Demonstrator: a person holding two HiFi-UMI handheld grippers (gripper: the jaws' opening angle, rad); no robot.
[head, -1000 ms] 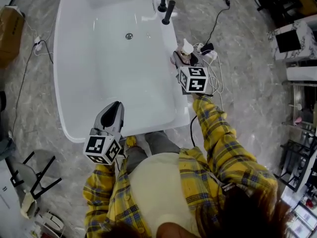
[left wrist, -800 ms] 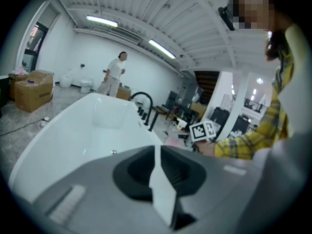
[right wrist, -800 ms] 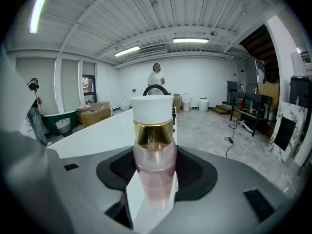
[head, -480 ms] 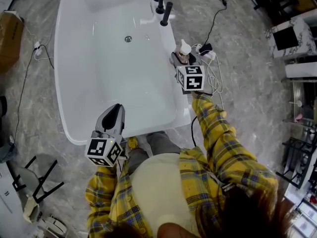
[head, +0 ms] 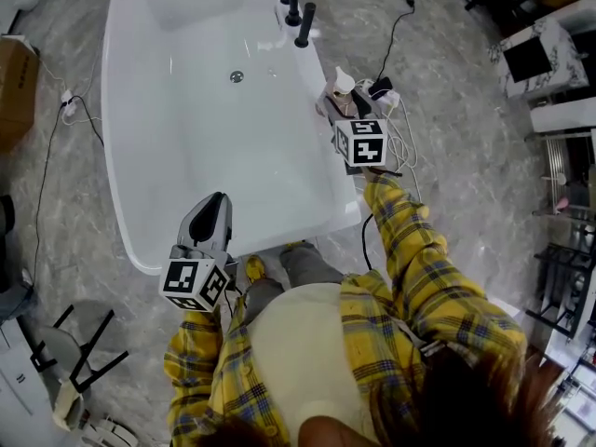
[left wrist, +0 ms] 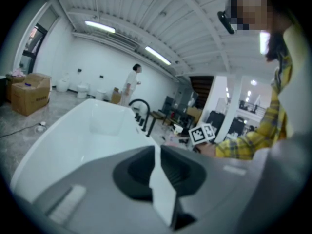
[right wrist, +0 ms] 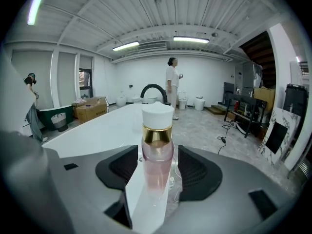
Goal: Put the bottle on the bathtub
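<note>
The white bathtub (head: 140, 110) fills the upper left of the head view. My right gripper (head: 341, 107) hovers just beside the tub's right rim, shut on a pink bottle (head: 343, 84) with a gold collar and white cap. In the right gripper view the bottle (right wrist: 157, 145) stands upright between the jaws of the right gripper (right wrist: 156, 167), with the tub (right wrist: 102, 130) below and to its left. My left gripper (head: 212, 214) is over the tub's near rim, shut and holding nothing. In its own view the left gripper (left wrist: 157, 155) points along the tub (left wrist: 87, 130).
A black faucet (head: 296, 12) stands on the tub's far right rim, and a drain (head: 237, 76) is in the basin. White cables and a power strip (head: 391, 96) lie on the marble floor right of the bottle. A cardboard box (head: 14, 82) is far left. A person (right wrist: 171, 87) stands in the distance.
The head camera has shifted a little. The right gripper still holds the bottle beside the tub's right rim, nearly in the same place. The left gripper has not visibly moved.
</note>
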